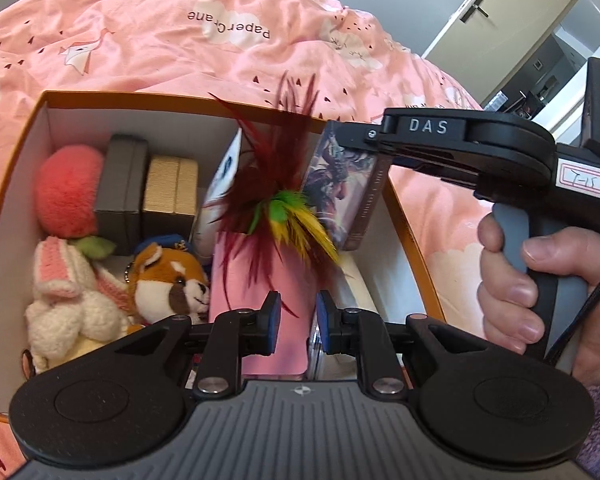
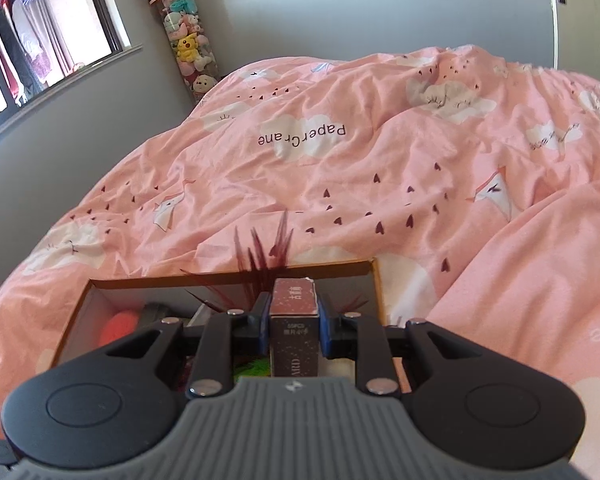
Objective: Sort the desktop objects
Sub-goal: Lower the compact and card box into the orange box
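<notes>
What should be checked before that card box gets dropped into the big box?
1. Right gripper shut on card box: ok.
2. Card box over the orange box: ok.
3. Landing spot clear: not ok, feathers stand beside it.
4. Left gripper empty, out of the way: ok, open.
5. Room under the card box: cannot tell.

Both overlook box (image 1: 28, 152); perhaps closely

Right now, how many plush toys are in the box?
3 visible, all in the box left compartment: a pink plush ball at the back, a white bunny in front, a fox beside it. More may be hidden underneath.
</notes>
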`<state>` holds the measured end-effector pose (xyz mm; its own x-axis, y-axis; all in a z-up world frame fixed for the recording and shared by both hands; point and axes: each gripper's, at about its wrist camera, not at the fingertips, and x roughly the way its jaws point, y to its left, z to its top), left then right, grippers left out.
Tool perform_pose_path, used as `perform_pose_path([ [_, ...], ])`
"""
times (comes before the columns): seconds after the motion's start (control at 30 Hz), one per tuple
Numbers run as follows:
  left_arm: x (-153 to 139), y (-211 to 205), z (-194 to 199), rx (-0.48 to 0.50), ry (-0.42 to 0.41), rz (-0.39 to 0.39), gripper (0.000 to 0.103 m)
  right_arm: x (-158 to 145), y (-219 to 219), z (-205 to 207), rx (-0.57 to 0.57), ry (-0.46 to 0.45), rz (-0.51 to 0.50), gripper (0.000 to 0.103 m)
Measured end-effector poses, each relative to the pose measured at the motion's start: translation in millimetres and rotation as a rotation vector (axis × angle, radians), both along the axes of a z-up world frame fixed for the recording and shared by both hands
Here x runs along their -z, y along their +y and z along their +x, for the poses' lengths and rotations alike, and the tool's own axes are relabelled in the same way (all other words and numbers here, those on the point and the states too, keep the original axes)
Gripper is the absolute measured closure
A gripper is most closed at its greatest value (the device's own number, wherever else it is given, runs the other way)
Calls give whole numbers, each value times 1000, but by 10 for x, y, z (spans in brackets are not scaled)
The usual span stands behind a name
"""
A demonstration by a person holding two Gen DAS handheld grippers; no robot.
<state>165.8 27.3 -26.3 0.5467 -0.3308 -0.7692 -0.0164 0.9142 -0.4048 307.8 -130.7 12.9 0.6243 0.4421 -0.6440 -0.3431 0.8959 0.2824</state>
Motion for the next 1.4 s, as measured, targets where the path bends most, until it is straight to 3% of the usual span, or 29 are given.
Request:
perform_pose_path([
  [0.27, 23, 63, -20, -4, 5, -9, 82, 162, 20, 55, 32, -28, -82, 78],
  [0.37, 50, 70, -17, -7, 14, -11, 82, 164, -2, 17, 33, -83, -153, 78],
  [0.77, 46, 68, -21, -16, 17, 3, 82, 272, 194, 64, 7, -101, -176, 78],
  [1.2, 90, 67, -26, -17, 34, 12, 82, 387, 85, 2, -51, 24, -201, 76],
  [1.4, 91, 48, -34, -19, 34, 17, 82, 355, 90, -29, -64, 33, -218, 79],
])
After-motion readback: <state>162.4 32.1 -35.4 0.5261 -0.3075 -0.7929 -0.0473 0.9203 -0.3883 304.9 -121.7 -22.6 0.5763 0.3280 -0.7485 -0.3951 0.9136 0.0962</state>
